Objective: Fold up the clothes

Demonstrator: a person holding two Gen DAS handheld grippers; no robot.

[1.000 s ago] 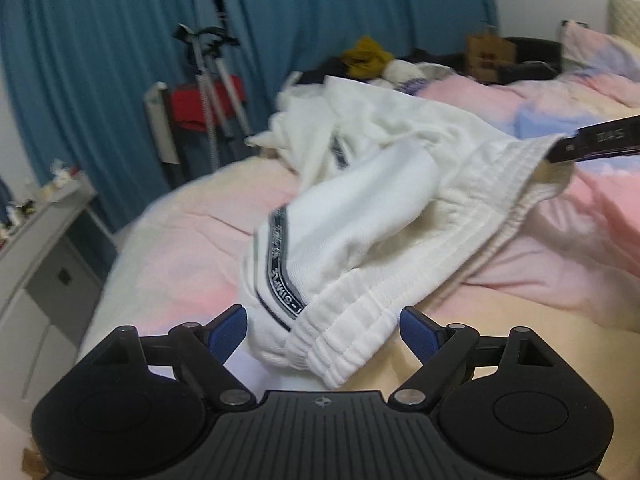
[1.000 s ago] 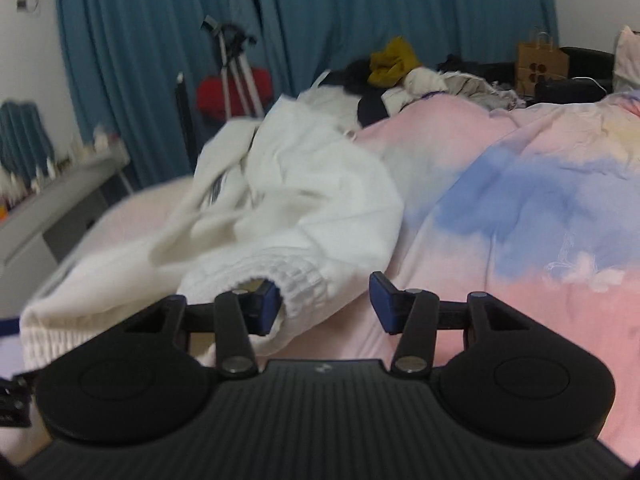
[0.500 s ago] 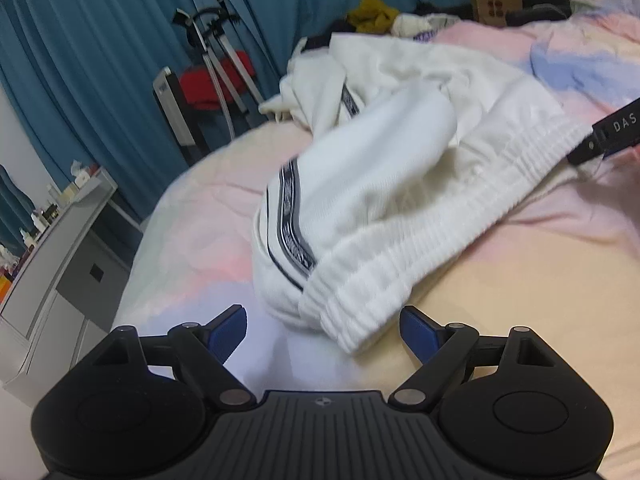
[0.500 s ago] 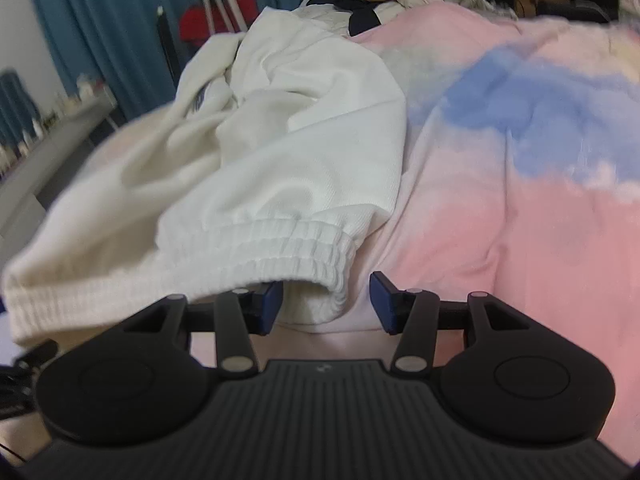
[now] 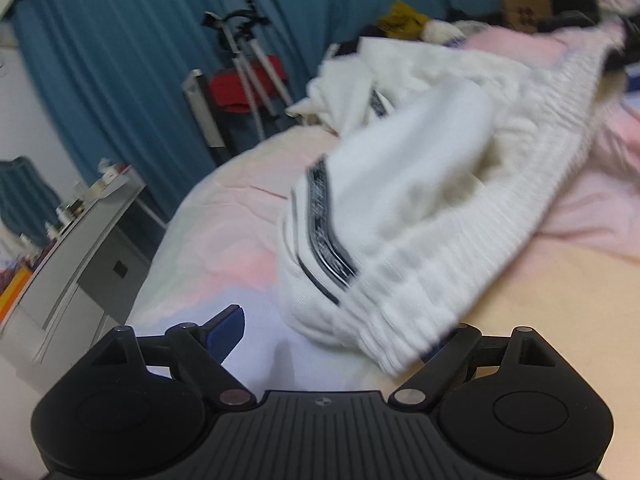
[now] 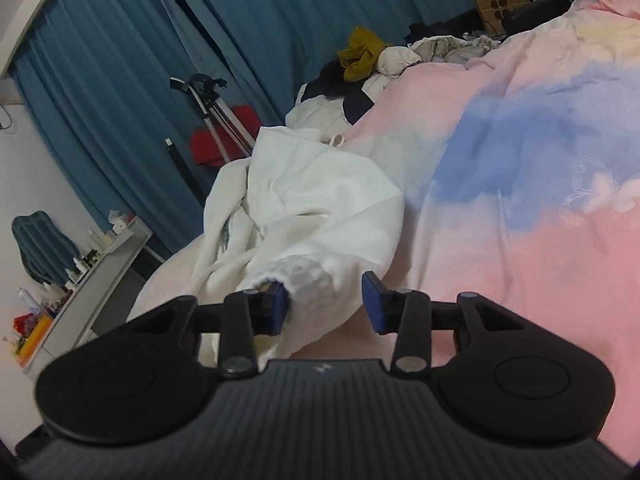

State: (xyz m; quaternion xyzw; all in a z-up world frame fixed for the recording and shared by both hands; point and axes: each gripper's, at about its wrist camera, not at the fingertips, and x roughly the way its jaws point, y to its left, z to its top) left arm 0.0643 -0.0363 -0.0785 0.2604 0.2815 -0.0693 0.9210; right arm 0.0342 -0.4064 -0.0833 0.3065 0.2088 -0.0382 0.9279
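The white pants lie crumpled across the pink and blue bedspread, one leg folded over the rest, the dark printed stripe running down its side and the ribbed waistband nearest me. In the right wrist view a ribbed edge of the cloth sits between the pads of my right gripper. Those jaws are closing; the left pad touches the fabric while the right pad stands clear of it, so I do not have a grip yet. My left gripper is spread wide, with the waistband draped over its right finger and nothing pinched.

The risks, as I judge them: if my right jaws shut on only the outer roll of the rib, the cloth could slip out once I lift. If I catch two layers at once, the pants will come up bunched instead of opening flat. With the left side unheld, a pull from the right alone would drag the whole heap across the bed.

Compared with a second ago, my right jaws are narrower and the right view is rolled, the bed now slanting across it. The waistband has come closer to my left gripper and now covers its right pad, which showed clear then.
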